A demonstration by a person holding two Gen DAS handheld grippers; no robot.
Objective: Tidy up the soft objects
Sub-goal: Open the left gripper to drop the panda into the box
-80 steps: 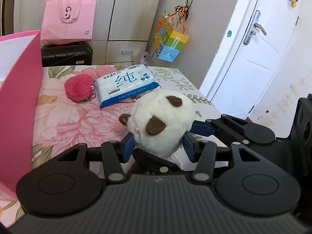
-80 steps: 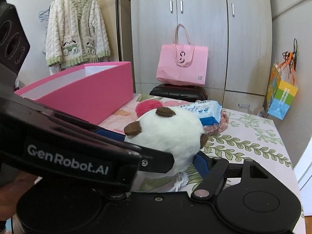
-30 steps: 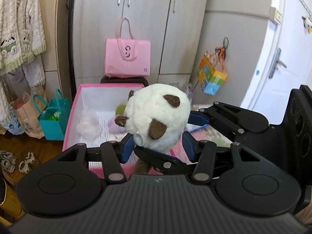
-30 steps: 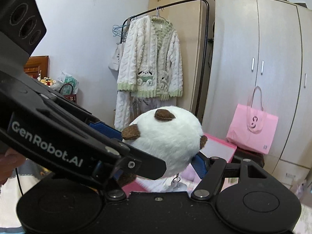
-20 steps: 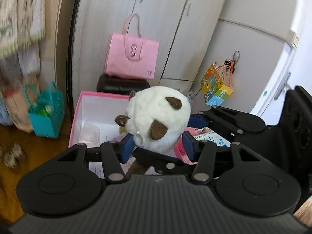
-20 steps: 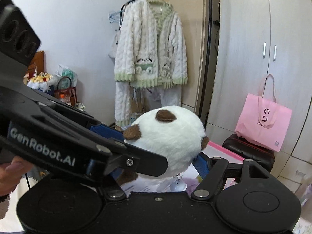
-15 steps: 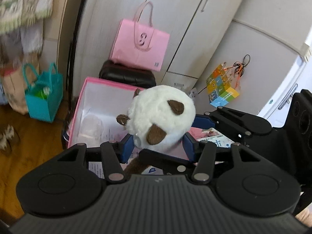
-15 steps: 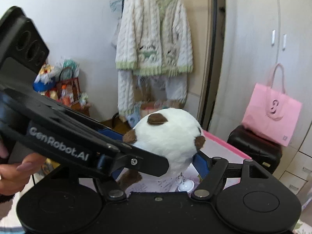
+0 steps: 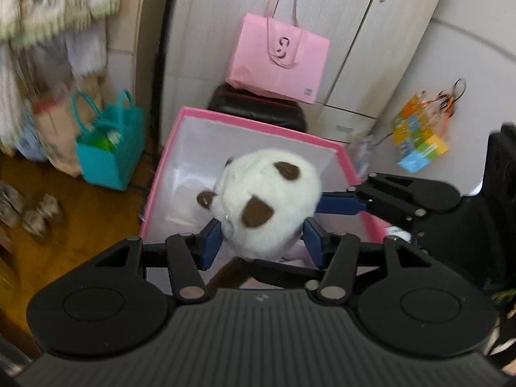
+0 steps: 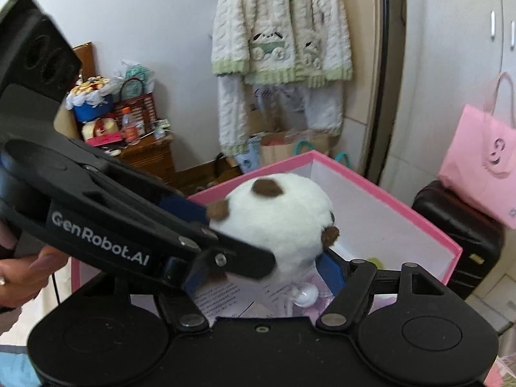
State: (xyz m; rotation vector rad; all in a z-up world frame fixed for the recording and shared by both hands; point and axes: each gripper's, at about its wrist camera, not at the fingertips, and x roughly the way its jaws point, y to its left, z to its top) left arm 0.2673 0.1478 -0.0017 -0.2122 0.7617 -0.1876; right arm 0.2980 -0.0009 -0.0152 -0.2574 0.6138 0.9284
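A round white plush toy [image 9: 267, 200] with brown patches is held in the air by both grippers at once. My left gripper [image 9: 261, 242] is shut on its lower sides with its blue pads. My right gripper [image 10: 267, 258] is shut on it too, crossing from the right in the left wrist view. The toy [image 10: 280, 216] hangs over an open pink box [image 9: 245, 125] with a white inside. The box [image 10: 419, 219] holds printed paper and some small soft items, partly hidden behind the toy.
A pink tote bag [image 9: 277, 58] sits on a black case [image 9: 258, 109] behind the box. A teal bag [image 9: 109, 148] stands on the wooden floor at left. A knitted cardigan [image 10: 280, 22] hangs on a rack. A cluttered wooden stand [image 10: 129, 138] is at left.
Both grippers carried the plush toy from above the flowered bedspread over to the pink box, and the view has tilted down so the toy now hangs over the box opening.
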